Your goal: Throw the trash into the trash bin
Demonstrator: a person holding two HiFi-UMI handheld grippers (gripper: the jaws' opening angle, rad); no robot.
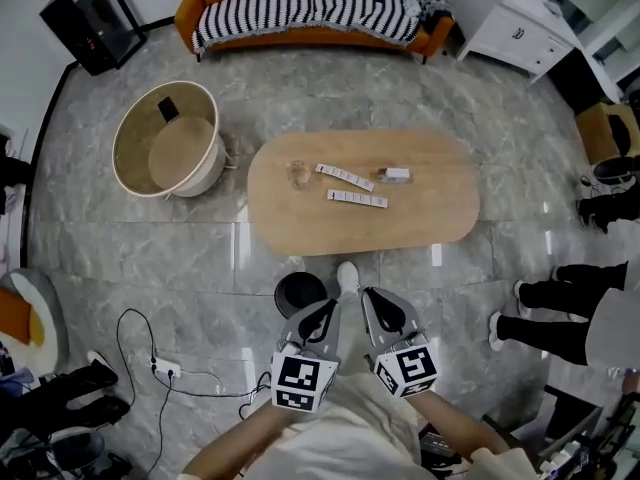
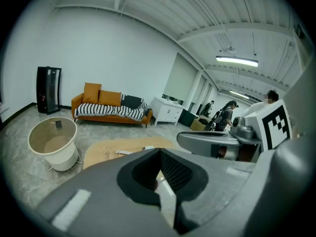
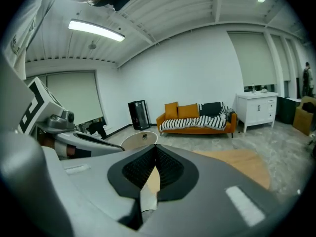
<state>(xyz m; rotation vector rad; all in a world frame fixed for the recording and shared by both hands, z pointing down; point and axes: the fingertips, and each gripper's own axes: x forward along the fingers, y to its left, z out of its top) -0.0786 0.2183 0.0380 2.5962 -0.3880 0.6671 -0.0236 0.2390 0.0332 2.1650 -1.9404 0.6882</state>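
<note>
The trash lies on the oval wooden table (image 1: 440, 208): two white strips (image 1: 345, 176) (image 1: 357, 199), a small white box (image 1: 396, 175) and a crumpled clear piece (image 1: 297, 173). A small black trash bin (image 1: 299, 292) stands on the floor at the table's near edge. My left gripper (image 1: 322, 313) hangs shut and empty just right of the bin. My right gripper (image 1: 374, 301) is beside it, also shut and empty. Both are held low, short of the table. In the left gripper view the jaws (image 2: 160, 181) meet, with the table (image 2: 106, 149) beyond. The right gripper view shows the same (image 3: 150, 181).
A large white round basket (image 1: 170, 140) sits on the floor left of the table. An orange sofa with a striped blanket (image 1: 310, 8) is behind the table. A power strip and cables (image 1: 165, 370) lie at lower left. People's legs (image 1: 560, 313) are at the right.
</note>
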